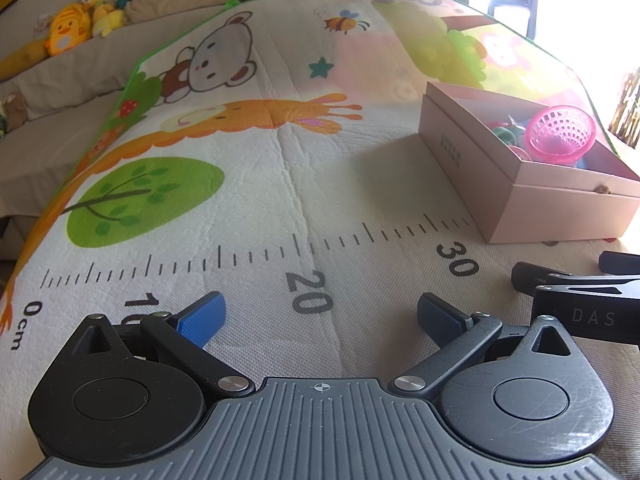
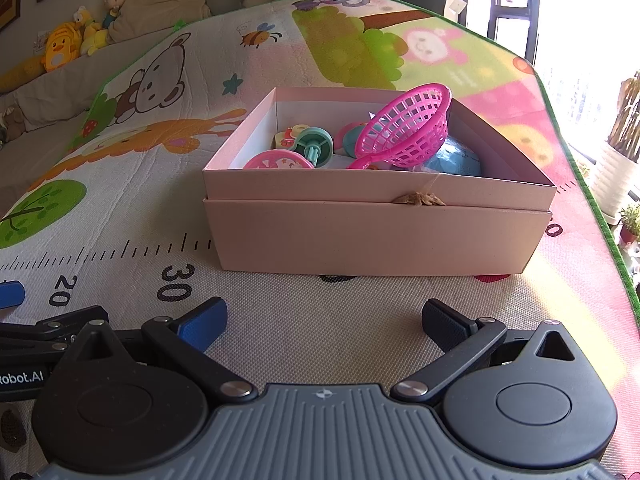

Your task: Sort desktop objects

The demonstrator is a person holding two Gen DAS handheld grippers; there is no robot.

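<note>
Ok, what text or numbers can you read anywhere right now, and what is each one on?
"0cm", "20", "30": ruler printed on the play mat; the "10" is partly hidden.
"DAS": right gripper body, seen from the left wrist.
"obot.AI": left gripper body, cut off.
Small print on the pink box: too small to read.

Cartoon play mat (image 1: 280,168), plush toys (image 1: 76,24) on sofa, bright window (image 2: 580,20)

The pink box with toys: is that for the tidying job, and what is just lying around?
For the job: pink box, pink basket, blue ball, teal spool, both inside it.
Just around: animal mat, plush toys, potted plant.
</note>
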